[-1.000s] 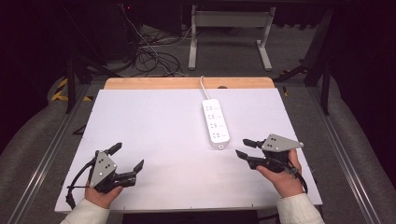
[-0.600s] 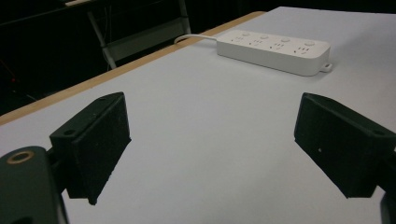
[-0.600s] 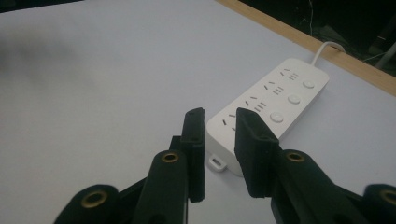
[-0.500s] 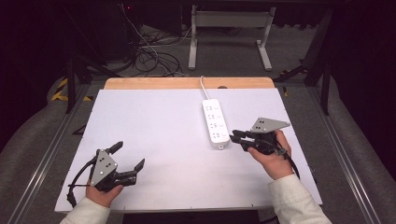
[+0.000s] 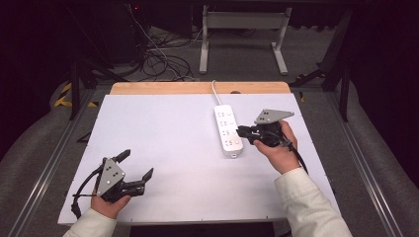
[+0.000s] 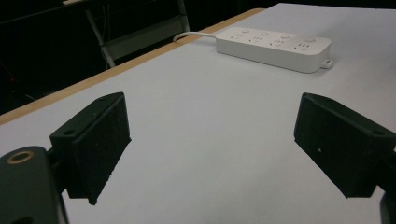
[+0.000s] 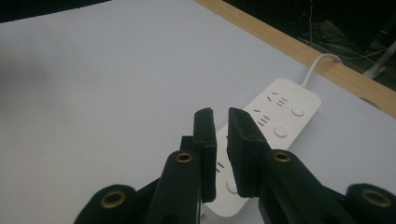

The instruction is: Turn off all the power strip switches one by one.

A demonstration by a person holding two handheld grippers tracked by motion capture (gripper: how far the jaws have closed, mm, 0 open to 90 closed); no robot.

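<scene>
A white power strip (image 5: 229, 129) lies on the white table top (image 5: 168, 123), right of the middle, its cord running off the far edge. My right gripper (image 5: 240, 132) is at the strip's right side, jaws pointing left at it. In the right gripper view the right gripper (image 7: 220, 116) is shut, a thin slit between its jaws, hovering just above the power strip (image 7: 280, 116) with nothing held. My left gripper (image 5: 137, 164) rests near the front left corner, open and holding nothing. From the left gripper (image 6: 212, 140) the power strip (image 6: 275, 44) lies far ahead.
A wooden strip (image 5: 197, 88) runs along the table's far edge. Behind it are a white frame stand (image 5: 242, 29) and tangled floor cables (image 5: 163, 54). Metal rails (image 5: 49, 163) flank the table on both sides.
The right gripper has moved forward and left from the front right of the table to the power strip, and its jaws have come together. The left gripper has stayed put.
</scene>
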